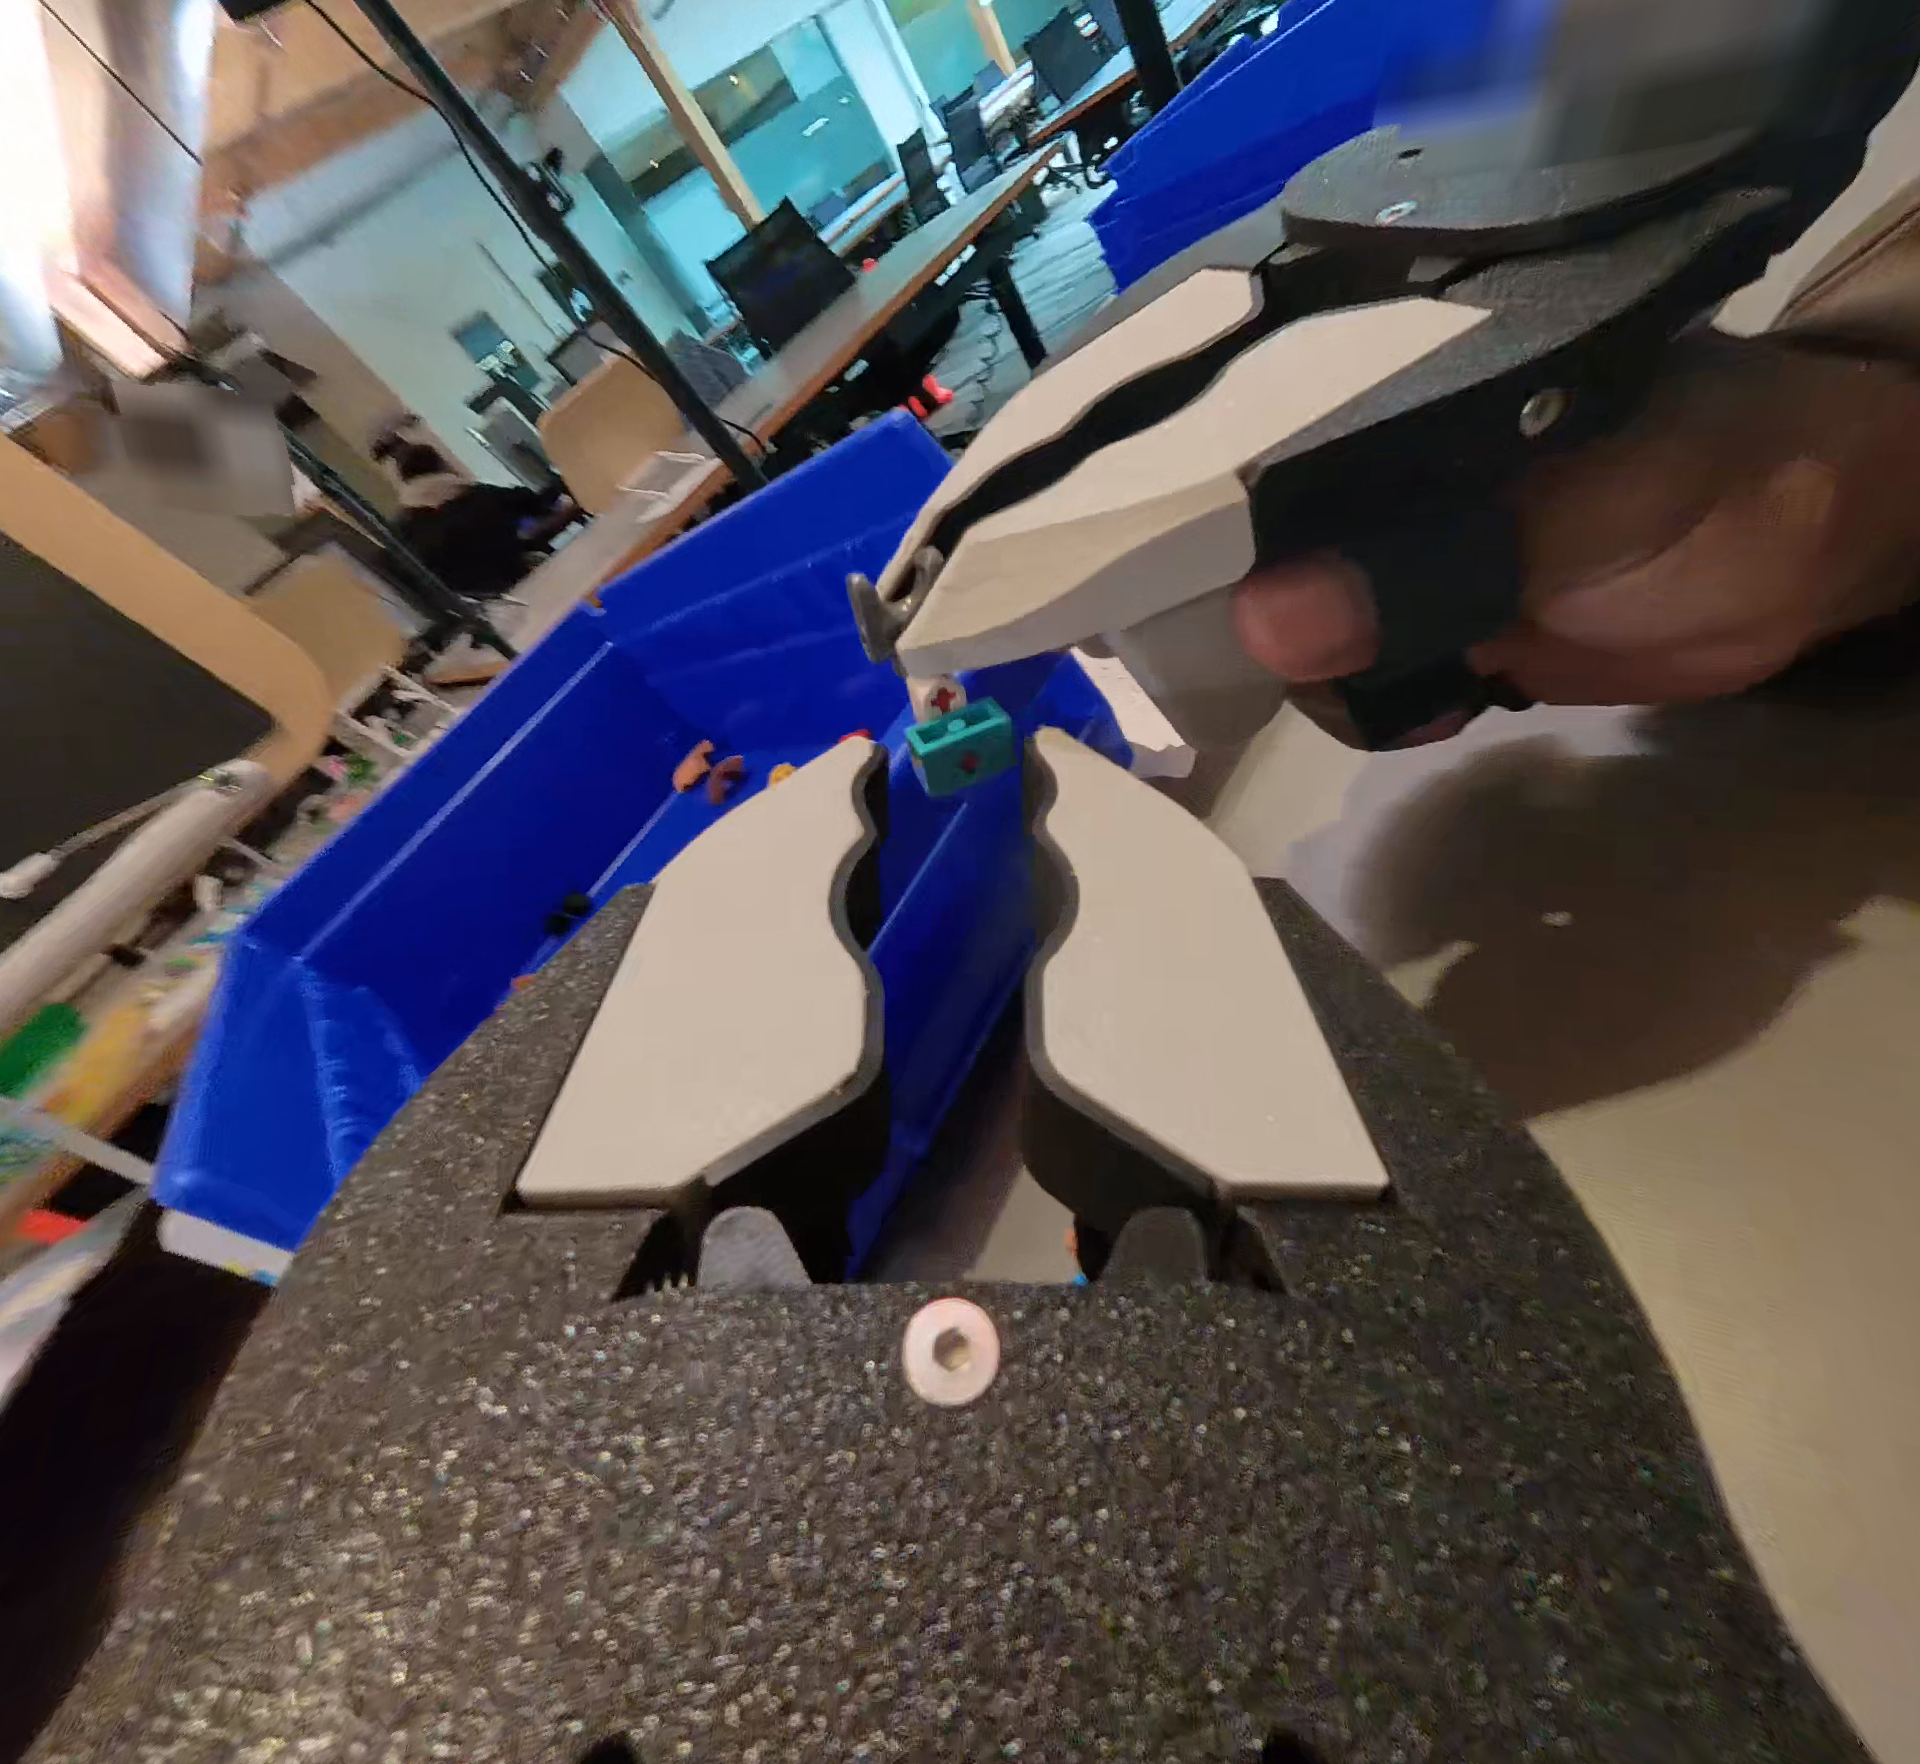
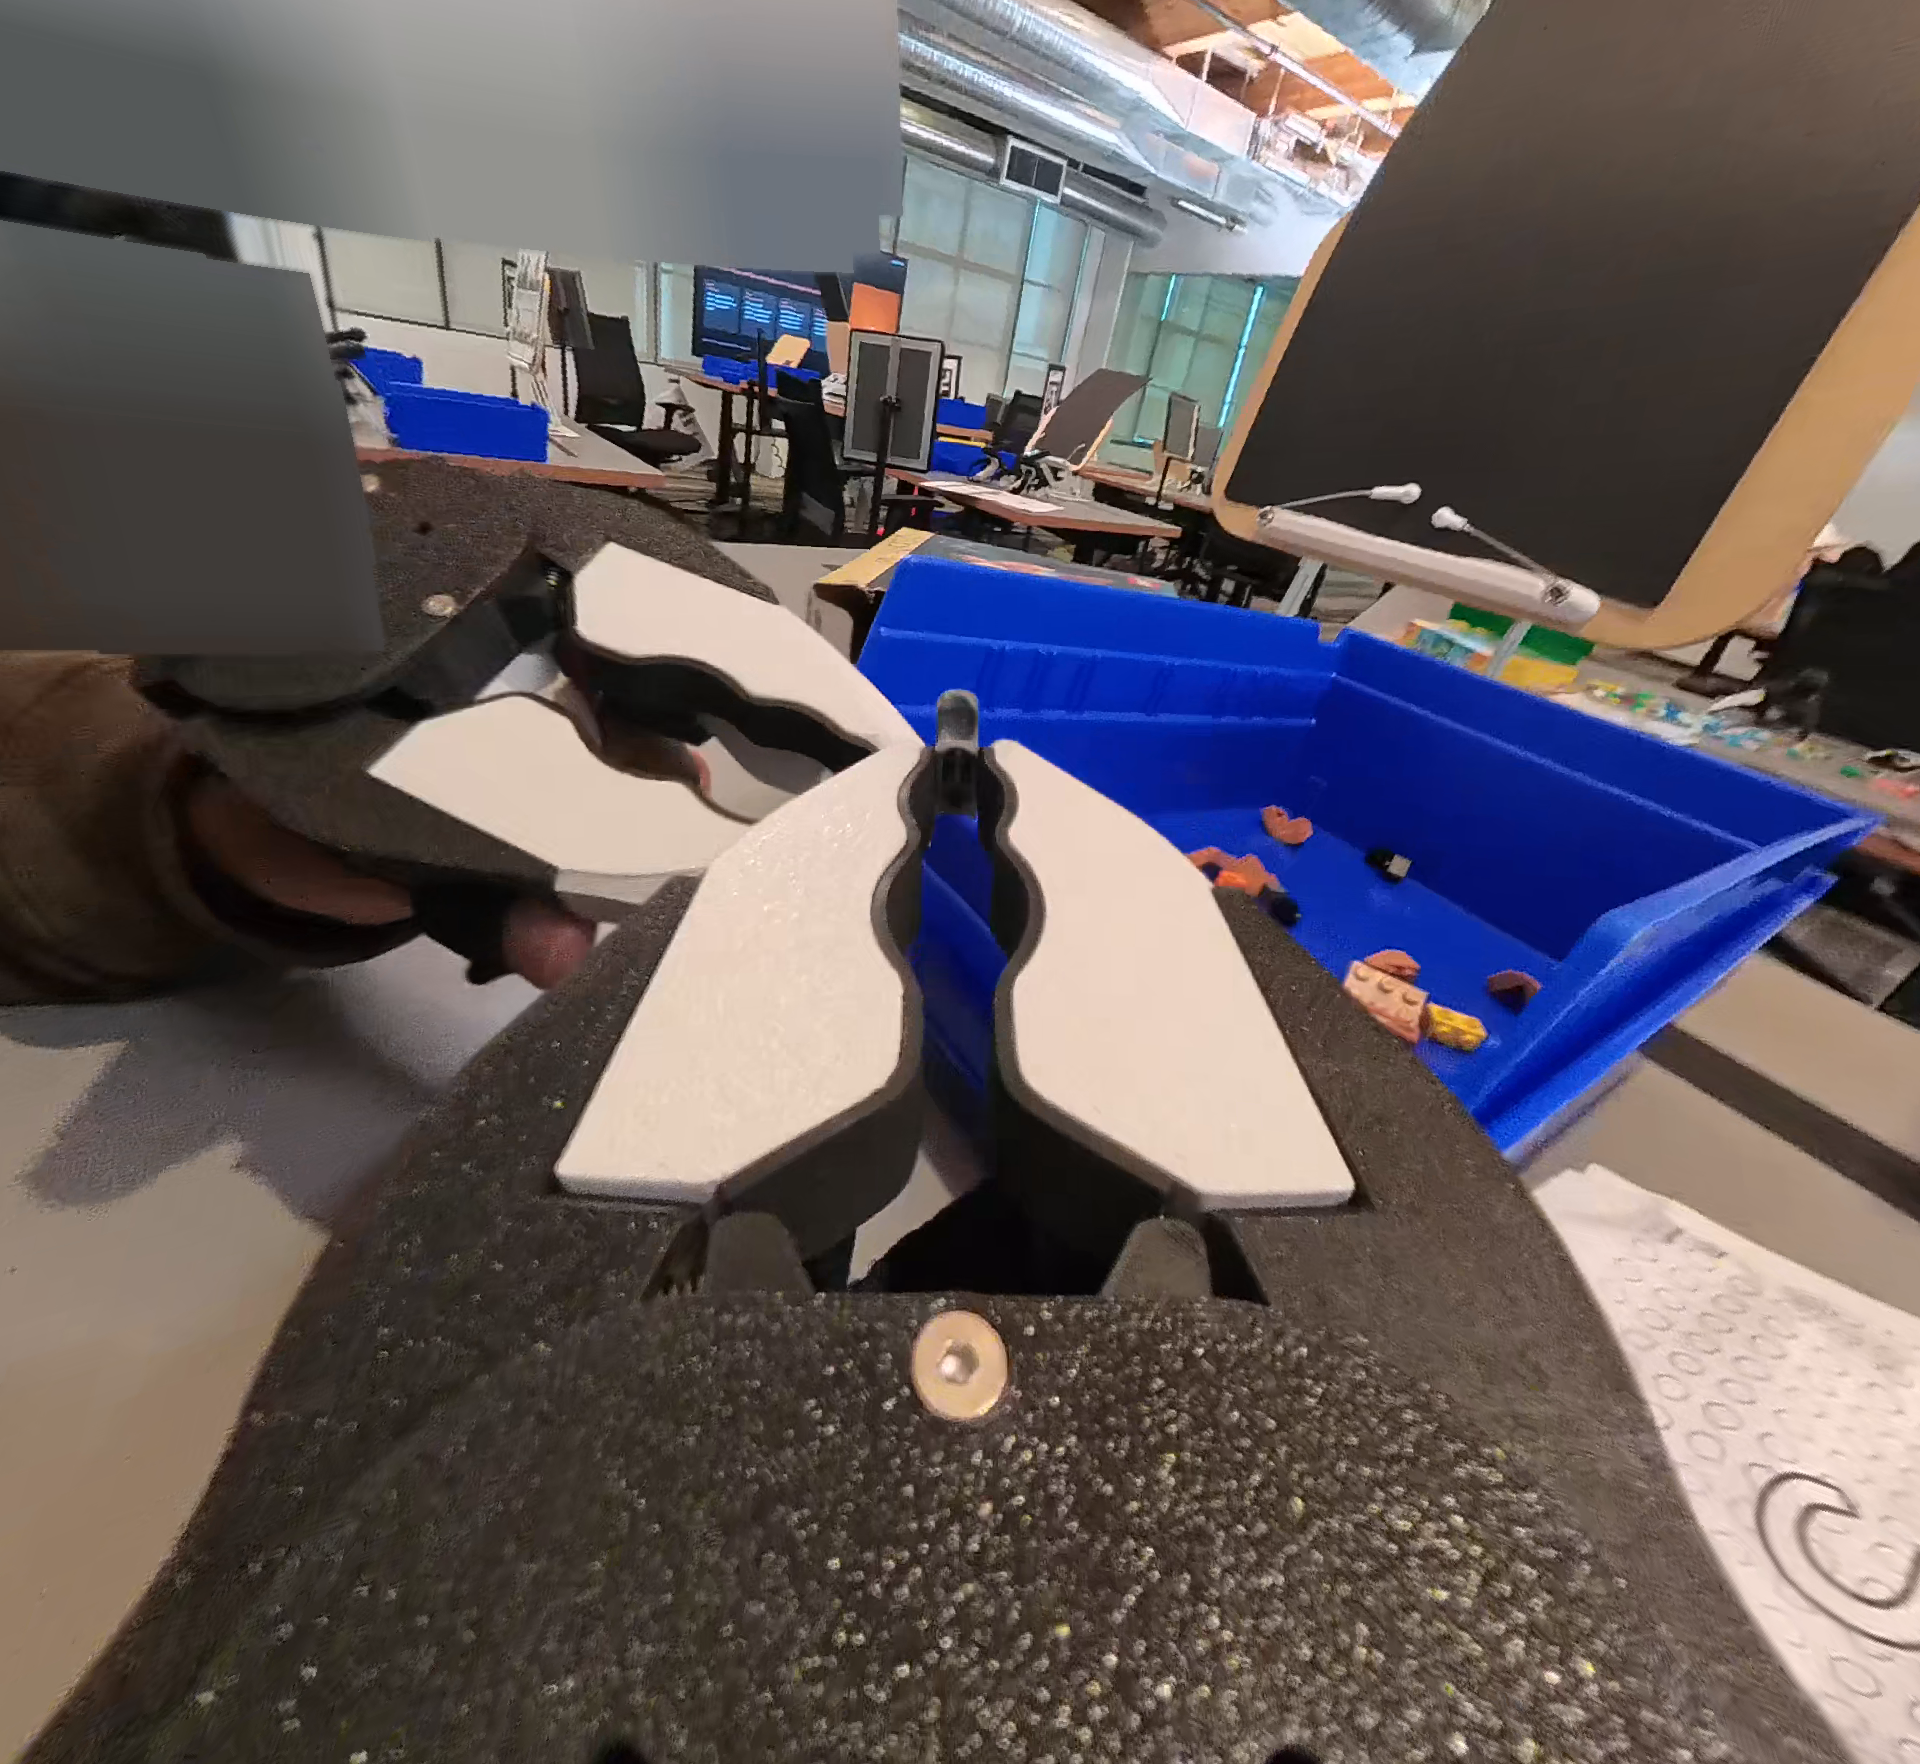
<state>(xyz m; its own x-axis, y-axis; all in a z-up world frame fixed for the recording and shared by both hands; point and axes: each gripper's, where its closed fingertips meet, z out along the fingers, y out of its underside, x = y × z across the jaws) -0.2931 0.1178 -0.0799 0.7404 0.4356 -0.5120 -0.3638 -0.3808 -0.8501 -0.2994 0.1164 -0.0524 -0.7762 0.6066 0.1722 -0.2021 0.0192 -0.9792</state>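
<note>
While the right claw (image 2: 951,758) is pinched almost shut on a thin dark grey peg (image 2: 956,727), the left claw (image 1: 956,758) stands part open with nothing clearly gripped between its fingers. A teal brick (image 1: 958,748) with a small white piece (image 1: 938,698) just above it shows in the gap at the left claw's tips; whether the fingers touch it, or what carries it, cannot be told. In the left wrist view the right claw (image 1: 902,608) comes in from the upper right, tips pointing down and left, and the peg (image 1: 868,613) juts from those tips just above the white piece. The peg's long axis runs along the right claw's fingers, so its free end points toward the brick. Both claws hover over the near wall of a blue bin (image 2: 1143,665) on a grey surface (image 2: 208,1195). Loose bricks (image 2: 1392,992) in brown, orange and yellow lie on the bin floor, well apart from the claws. A printed sheet (image 2: 1766,1402) lies on the surface right of the right claw
</note>
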